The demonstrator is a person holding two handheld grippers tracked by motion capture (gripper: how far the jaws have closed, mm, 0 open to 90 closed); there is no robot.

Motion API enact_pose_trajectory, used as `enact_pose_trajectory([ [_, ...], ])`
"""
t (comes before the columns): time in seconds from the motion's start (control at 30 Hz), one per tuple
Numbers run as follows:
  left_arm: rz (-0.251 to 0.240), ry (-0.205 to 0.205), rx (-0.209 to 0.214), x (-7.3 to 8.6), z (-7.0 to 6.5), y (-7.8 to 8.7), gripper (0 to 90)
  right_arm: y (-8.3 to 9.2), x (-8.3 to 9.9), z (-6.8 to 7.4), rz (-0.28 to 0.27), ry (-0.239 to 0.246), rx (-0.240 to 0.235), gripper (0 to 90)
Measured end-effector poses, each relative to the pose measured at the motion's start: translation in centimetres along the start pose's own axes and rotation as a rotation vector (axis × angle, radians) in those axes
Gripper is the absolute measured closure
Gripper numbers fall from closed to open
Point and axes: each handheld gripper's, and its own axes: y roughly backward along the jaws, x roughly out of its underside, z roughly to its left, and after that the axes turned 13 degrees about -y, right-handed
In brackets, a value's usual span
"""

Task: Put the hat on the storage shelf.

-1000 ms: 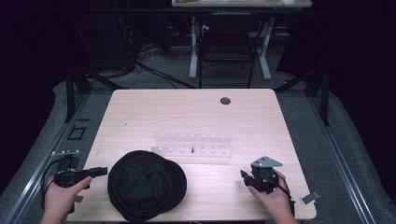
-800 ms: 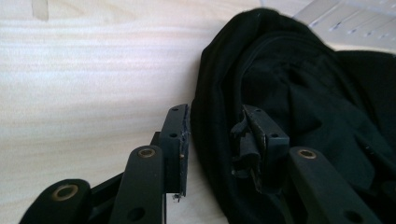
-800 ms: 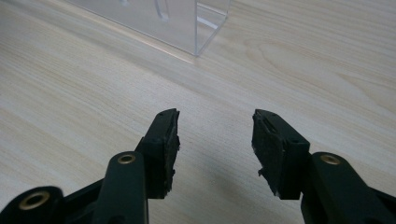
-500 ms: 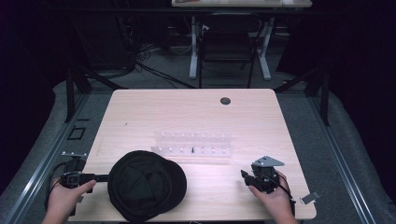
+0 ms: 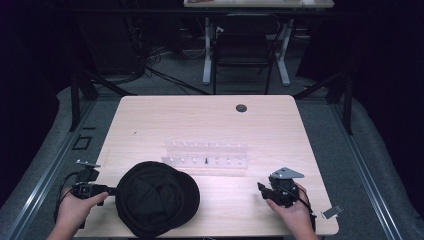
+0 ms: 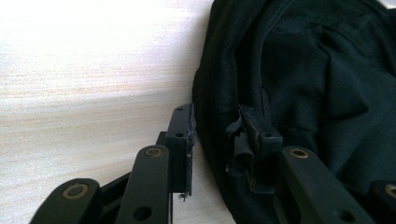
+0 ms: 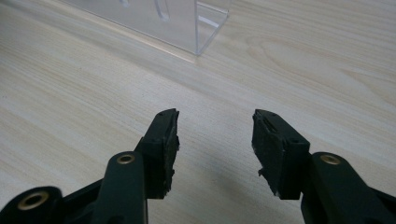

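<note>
Lab or test bay: dark curtained room, cables on floor (image 5: 150, 60), lone wooden table (image 5: 210, 120).

We see a light wooden table (image 5: 150, 120) with rounded corners and a small dark round cap (image 5: 241, 108) near its far edge, standing on grey carpet floor (image 5: 320, 107). Behind it the room is very dark, with a dark chair (image 5: 243, 52), white legs of another table (image 5: 207, 55) and black cables (image 5: 155, 62) lying on the floor
</note>
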Motion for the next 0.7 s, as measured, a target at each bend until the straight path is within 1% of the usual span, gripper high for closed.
enact_pose_trajectory([
  [0.1,0.022,0.006,-0.008,-0.1,0.2,-0.2,67.6,0.0,0.0,0.0,-0.004,-0.002,-0.001,50.2],
  [0.13,0.022,0.006,-0.008,-0.1,0.2,-0.2,67.5,0.0,0.0,0.0,-0.004,-0.002,-0.001,50.2],
  [0.17,0.033,0.01,-0.012,-0.1,0.1,-0.4,67.6,0.0,0.0,0.0,0.0,-0.001,-0.002,50.2],
  [0.2,0.033,0.01,-0.012,-0.1,0.1,-0.4,67.9,0.0,0.0,0.0,0.0,-0.001,-0.002,50.2],
  [0.23,0.044,0.006,-0.023,-0.2,-0.1,-0.6,68.3,0.0,0.0,0.0,-0.001,-0.002,0.0,50.2],
  [0.33,0.053,-0.002,-0.026,-0.3,-0.1,-0.7,69.2,0.0,0.0,0.0,0.001,-0.001,0.001,50.2],
  [0.37,0.066,-0.01,-0.021,-0.5,-0.2,-0.7,72.1,-0.1,0.0,0.0,0.003,-0.001,-0.002,50.1],
  [0.4,0.066,-0.01,-0.021,-0.5,-0.2,-0.7,73.8,-0.1,0.0,0.0,0.003,-0.001,-0.002,50.1],
  [0.43,0.066,-0.014,-0.024,-0.6,-0.2,-0.8,73.8,-0.1,0.0,0.0,0.007,0.002,-0.002,50.1],
  [0.47,0.077,-0.013,-0.024,-0.6,-0.3,-0.8,74.6,-0.2,0.1,0.0,0.008,0.002,-0.002,50.1],
  [0.53,0.085,-0.018,-0.025,-0.8,-0.4,-0.8,78.3,-0.2,0.0,0.0,0.008,0.0,-0.004,50.1],
  [0.6,0.094,-0.016,-0.025,-0.9,-0.5,-0.8,79.6,-0.2,0.0,0.0,0.006,-0.004,-0.004,50.1],
  [0.63,0.105,-0.017,-0.026,-1.1,-0.6,-0.8,81.6,-0.1,0.0,-0.1,0.006,-0.006,0.001,50.1],
  [0.67,0.11,-0.013,-0.024,-1.2,-0.6,-0.9,81.6,-0.1,0.0,-0.1,0.006,-0.006,0.001,50.1],
  [0.7,0.122,-0.013,-0.017,-1.3,-0.7,-0.8,83.5,-0.1,0.0,-0.1,0.004,-0.013,-0.004,50.1],
])
